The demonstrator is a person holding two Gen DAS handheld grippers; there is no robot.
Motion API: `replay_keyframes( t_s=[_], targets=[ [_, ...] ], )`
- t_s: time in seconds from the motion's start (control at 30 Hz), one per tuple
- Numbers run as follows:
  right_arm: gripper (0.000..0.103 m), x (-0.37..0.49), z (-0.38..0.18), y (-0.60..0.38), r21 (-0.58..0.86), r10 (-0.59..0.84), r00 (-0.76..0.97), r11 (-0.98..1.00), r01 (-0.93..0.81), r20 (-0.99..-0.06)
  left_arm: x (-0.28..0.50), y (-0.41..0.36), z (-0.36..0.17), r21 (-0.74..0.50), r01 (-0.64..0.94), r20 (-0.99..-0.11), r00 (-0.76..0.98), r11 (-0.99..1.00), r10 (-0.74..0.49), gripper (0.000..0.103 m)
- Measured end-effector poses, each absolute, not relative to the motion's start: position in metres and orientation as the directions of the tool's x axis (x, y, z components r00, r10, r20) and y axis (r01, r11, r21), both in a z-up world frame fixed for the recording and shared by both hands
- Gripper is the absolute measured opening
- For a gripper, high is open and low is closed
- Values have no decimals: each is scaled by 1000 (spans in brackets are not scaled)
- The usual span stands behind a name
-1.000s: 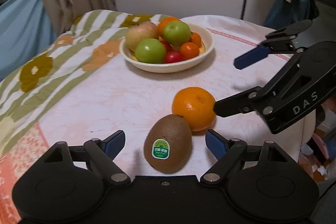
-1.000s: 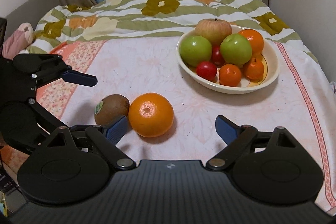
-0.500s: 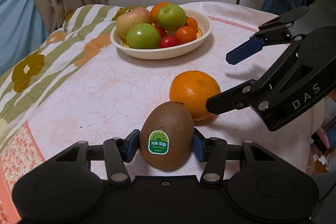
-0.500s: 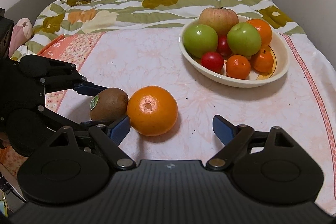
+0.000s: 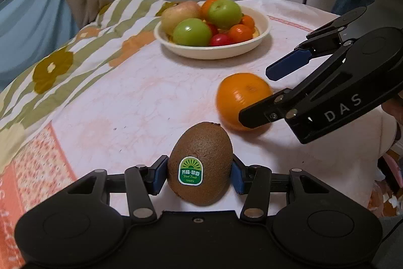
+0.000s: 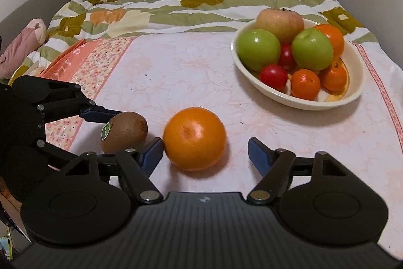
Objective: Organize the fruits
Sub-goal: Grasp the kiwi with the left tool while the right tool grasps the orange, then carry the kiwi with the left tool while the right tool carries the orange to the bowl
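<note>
The left gripper (image 5: 199,174) is clamped on the kiwi (image 5: 200,163), low in the centre of its frame, both blue pads pressing its sides. The right gripper (image 6: 205,151) is closing around the orange (image 6: 194,138): left pad touching, right pad apart. The fruit bowl (image 6: 352,95) sits upper right.

Brown kiwi (image 5: 200,165) w/ green sticker, upright on pink cloth; orange (image 5: 243,100) just beside; cream bowl (image 5: 262,28) of mixed fruit beyond.

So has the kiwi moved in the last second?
Yes. In the right wrist view the kiwi has shifted left, away from the bowl, opening a gap to the orange.
</note>
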State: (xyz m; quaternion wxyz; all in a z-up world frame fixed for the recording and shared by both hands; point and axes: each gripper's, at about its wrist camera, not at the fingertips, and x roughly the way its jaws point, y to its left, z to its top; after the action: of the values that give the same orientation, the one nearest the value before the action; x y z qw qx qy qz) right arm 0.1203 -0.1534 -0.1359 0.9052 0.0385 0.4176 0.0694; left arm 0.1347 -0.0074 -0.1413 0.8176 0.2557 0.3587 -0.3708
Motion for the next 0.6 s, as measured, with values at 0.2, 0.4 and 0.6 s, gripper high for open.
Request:
replay_keyframes(
  t_s=[0.2,0.4,0.6],
  targets=[
    [85,126,-139,-145,126,169,640,986,-113,-749,135,1,-139,136,757,-782,479,639,-400,55],
    [85,130,-145,-144,126,171,629,985,-115,-758,134,8,-137,128,726,-783,492,676,-380,55],
    [75,135,-149,-145,126,171,620,985,-117,-766,133,15,-133,123,691,-782,509,712,-359,55]
  ],
)
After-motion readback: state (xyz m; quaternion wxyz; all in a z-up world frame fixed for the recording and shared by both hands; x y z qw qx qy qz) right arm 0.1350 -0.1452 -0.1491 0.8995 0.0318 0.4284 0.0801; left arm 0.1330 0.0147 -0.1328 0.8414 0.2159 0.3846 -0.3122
